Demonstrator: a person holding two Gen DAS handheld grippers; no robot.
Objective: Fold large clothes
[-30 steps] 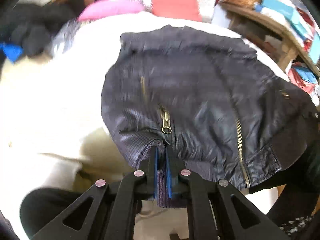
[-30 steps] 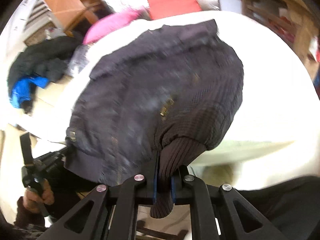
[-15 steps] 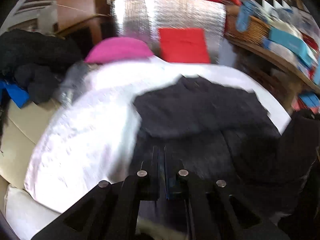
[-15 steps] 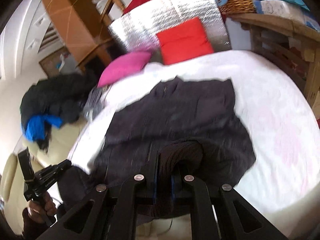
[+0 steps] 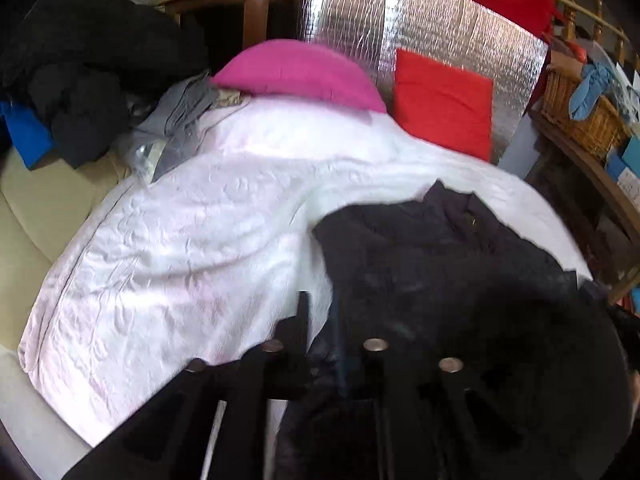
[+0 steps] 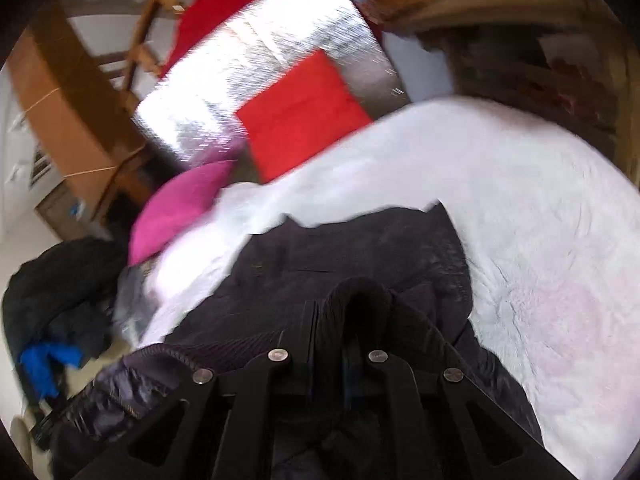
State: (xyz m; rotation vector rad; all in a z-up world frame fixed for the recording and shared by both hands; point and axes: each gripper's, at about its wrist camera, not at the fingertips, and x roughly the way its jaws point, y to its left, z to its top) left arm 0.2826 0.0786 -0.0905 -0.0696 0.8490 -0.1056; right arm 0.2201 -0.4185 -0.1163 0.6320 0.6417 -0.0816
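**Hem carried over, left jaws letting go**

Right jaws: pinched tight on the ribbed knit hem [image 6: 362,300] of the dark jacket [image 6: 360,248], a loop of the ribbing bulging up between the pads, gripped there, by the look of it, so the bottom edge can be carried up over the body of the garment. Right gripper [image 6: 330,320] tilted downward toward the bed, presumably to lay the hem flat rather than drop it.

Left jaws: just been opening, now partly apart, with white cover showing through the gap and dark fabric beside and under the right-hand finger; no clear pinch visible, though blur makes contact hard to rule out. Left gripper [image 5: 320,320] apparently releasing its corner once the fold on that side is down.

Further out: jacket [image 5: 440,260] bunched and doubled on the near part of the bed's white quilted cover [image 5: 180,240], collar end toward the pillows, placed there for the broad flat surface a large garment needs. Fold judged part done, right side still to be set down.

Beyond: pink pillow [image 5: 296,68] and red cushion [image 5: 442,100] at the head of the bed against a silver foil panel [image 5: 420,20]; dark clothes pile [image 5: 80,72] off to the side, probably waiting their turn.
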